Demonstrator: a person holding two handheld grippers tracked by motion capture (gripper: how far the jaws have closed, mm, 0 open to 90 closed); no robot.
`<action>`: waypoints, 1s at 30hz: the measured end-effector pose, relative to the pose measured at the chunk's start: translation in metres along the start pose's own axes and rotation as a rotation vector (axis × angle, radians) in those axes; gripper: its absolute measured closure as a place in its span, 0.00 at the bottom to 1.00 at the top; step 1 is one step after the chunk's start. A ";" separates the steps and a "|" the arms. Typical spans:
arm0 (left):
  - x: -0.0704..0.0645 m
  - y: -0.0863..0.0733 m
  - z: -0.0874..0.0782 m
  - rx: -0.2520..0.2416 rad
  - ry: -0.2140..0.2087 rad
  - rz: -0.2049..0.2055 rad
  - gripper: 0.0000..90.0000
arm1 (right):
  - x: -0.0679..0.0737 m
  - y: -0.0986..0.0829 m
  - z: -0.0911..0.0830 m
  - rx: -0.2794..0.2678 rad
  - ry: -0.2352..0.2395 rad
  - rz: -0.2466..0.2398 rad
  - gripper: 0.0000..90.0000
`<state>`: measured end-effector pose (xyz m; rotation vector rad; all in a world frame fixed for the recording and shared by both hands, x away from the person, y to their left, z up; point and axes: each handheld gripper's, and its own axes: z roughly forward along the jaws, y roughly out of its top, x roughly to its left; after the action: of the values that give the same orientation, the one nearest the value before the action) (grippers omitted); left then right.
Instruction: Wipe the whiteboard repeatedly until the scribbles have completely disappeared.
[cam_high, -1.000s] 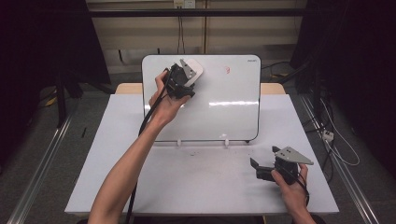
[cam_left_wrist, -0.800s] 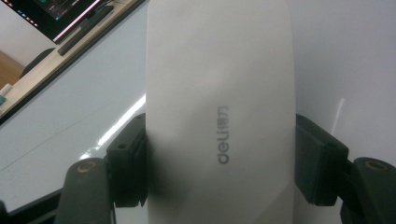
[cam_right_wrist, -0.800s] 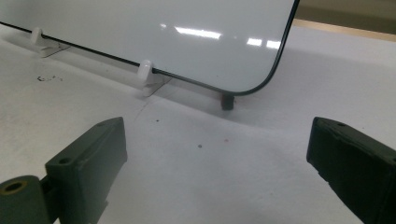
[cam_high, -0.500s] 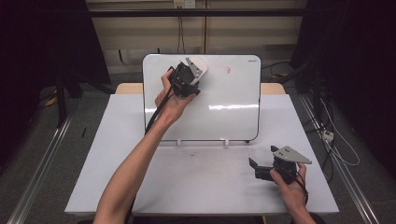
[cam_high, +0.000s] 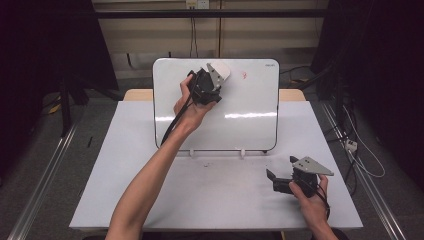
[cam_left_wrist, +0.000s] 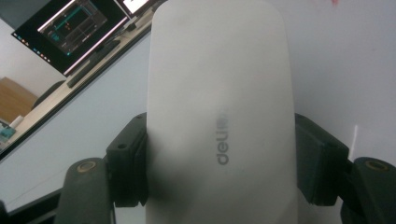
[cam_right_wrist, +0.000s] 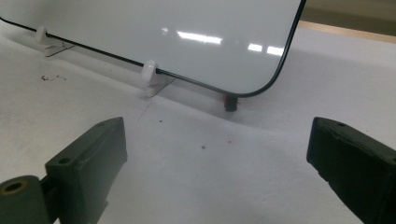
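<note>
A white board (cam_high: 245, 117) stands tilted back on the table. My left gripper (cam_high: 215, 77) is up at its top edge, shut on a white eraser (cam_high: 220, 71) held against the board. In the left gripper view the eraser (cam_left_wrist: 219, 93), marked "deli", fills the space between the two jaws. A small red mark (cam_high: 244, 75) sits just right of the eraser, and the red mark (cam_left_wrist: 334, 2) also shows at the top right corner of that view. My right gripper (cam_high: 273, 178) rests low on the table at the front right, open, and the right gripper (cam_right_wrist: 219, 158) has nothing between its jaws.
The white table (cam_high: 150, 175) carries a few dark specks (cam_high: 205, 164) in front of the board. White clip feet (cam_right_wrist: 149, 75) hold up the board's lower edge. Cables lie on the floor to the right of the table.
My left gripper has slid to the right along the top of the board with the eraser in it. The right gripper has stayed in place.
</note>
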<state>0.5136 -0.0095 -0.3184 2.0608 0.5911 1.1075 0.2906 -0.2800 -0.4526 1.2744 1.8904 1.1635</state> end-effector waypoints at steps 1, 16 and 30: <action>-0.002 0.001 0.001 -0.004 -0.008 0.005 0.34 | 0.000 0.000 0.000 0.000 -0.001 0.001 0.06; -0.032 0.013 0.011 -0.047 -0.050 0.078 0.34 | 0.000 0.000 0.000 0.000 0.000 0.003 0.06; -0.093 0.027 0.017 -0.037 -0.150 0.205 0.34 | -0.001 -0.001 -0.002 -0.004 0.002 0.004 0.06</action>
<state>0.4801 -0.0952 -0.3528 2.1851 0.2887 1.0570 0.2887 -0.2820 -0.4522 1.2763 1.8873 1.1705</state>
